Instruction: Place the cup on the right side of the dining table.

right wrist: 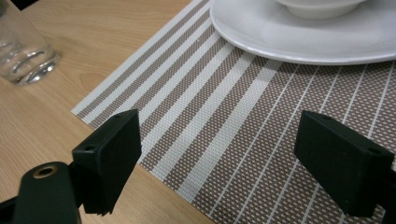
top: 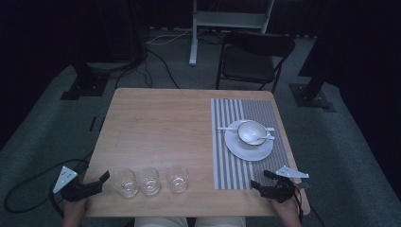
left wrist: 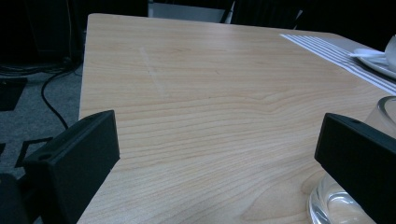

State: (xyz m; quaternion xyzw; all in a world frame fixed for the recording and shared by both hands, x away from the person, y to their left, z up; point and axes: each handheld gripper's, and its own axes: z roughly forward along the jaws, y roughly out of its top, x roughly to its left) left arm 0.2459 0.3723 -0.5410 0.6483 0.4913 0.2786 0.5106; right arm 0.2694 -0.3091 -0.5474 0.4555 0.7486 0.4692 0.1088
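I have the left gripper (top: 97,183) low at the near table edge with its jaws spread wide and nothing between them; the nearest glass tumbler (top: 126,183) sits just ahead of it and off to its right, its rim peeking past the right jaw in the left gripper view (left wrist: 336,205). To take it well, I judge I should swing the claw right until the tumbler is centred between the jaws, keep them level and mid-height on the wall, then close gently (clear glass is slick, and two more tumblers (top: 150,180) stand close beyond it). The tumbler looks short, clear, thick-based, upright and empty as far as I can tell. My right gripper (top: 269,188) is equally wide open and empty, hovering over the near end of the striped placemat (right wrist: 243,121), with the white plate (right wrist: 299,42) and its bowl (top: 251,132) ahead of it
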